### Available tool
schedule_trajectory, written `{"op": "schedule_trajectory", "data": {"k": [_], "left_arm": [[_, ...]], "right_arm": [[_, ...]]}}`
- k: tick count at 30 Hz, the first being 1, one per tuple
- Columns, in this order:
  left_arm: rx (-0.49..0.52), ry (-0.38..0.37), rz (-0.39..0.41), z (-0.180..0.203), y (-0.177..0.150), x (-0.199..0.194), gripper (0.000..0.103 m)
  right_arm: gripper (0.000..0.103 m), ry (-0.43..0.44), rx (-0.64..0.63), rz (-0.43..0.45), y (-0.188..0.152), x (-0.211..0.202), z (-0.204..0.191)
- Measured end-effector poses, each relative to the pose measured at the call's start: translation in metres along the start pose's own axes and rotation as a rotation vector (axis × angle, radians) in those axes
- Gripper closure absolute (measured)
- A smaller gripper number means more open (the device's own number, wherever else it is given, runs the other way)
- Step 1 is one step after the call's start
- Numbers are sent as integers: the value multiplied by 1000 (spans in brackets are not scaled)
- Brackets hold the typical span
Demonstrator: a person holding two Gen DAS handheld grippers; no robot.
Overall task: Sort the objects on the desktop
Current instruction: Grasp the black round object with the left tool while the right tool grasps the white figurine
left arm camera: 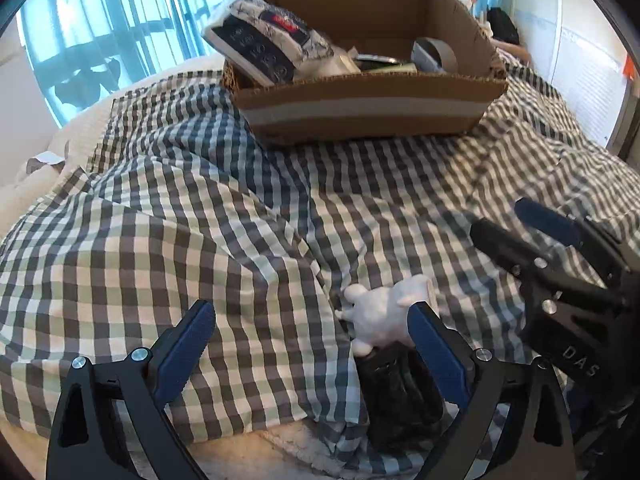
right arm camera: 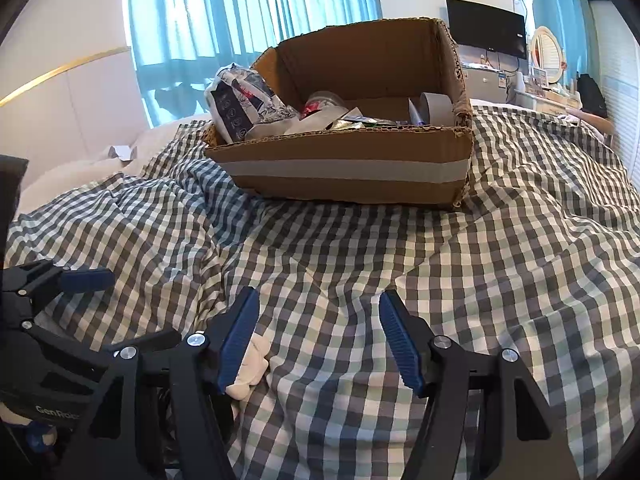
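A cardboard box (left arm camera: 360, 112) (right arm camera: 344, 176) stands on the checked bedcover, holding a patterned packet (left arm camera: 268, 48) (right arm camera: 244, 100), a tape roll (left arm camera: 436, 54) (right arm camera: 438, 106) and other items. A white glove-shaped toy (left arm camera: 380, 312) (right arm camera: 252, 364) lies on a black object (left arm camera: 396, 388) near the front edge. My left gripper (left arm camera: 312, 344) is open and empty, its right finger beside the toy. My right gripper (right arm camera: 320, 336) is open and empty over bare cloth, the toy just behind its left finger. The right gripper also shows in the left wrist view (left arm camera: 520, 232).
The rumpled checked cover (left arm camera: 200, 220) (right arm camera: 500, 260) spans the bed. Blue curtains (right arm camera: 248, 20) hang behind. A monitor (right arm camera: 486, 28) and a dresser with a round mirror (right arm camera: 546, 56) stand at the far right. White bedding (left arm camera: 52, 160) lies at left.
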State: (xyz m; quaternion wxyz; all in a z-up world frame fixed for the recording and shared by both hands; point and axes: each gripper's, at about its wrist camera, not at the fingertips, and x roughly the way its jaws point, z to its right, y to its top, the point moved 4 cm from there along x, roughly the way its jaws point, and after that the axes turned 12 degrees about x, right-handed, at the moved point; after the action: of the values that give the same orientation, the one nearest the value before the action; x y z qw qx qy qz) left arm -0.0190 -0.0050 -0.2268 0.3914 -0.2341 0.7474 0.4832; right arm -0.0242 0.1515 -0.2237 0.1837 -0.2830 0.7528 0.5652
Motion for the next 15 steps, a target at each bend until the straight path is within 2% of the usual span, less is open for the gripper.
{"op": "schedule_trajectory", "data": {"k": [6, 10, 15], "left_arm": [[22, -1, -37, 4, -4, 8, 4], [23, 0, -62, 5, -4, 12, 8], [54, -23, -107, 12, -5, 14, 8]], "right_arm": [[41, 1, -7, 0, 0, 1, -2], [41, 4, 0, -1, 0, 1, -1], [41, 19, -15, -35, -5, 3, -3]]}}
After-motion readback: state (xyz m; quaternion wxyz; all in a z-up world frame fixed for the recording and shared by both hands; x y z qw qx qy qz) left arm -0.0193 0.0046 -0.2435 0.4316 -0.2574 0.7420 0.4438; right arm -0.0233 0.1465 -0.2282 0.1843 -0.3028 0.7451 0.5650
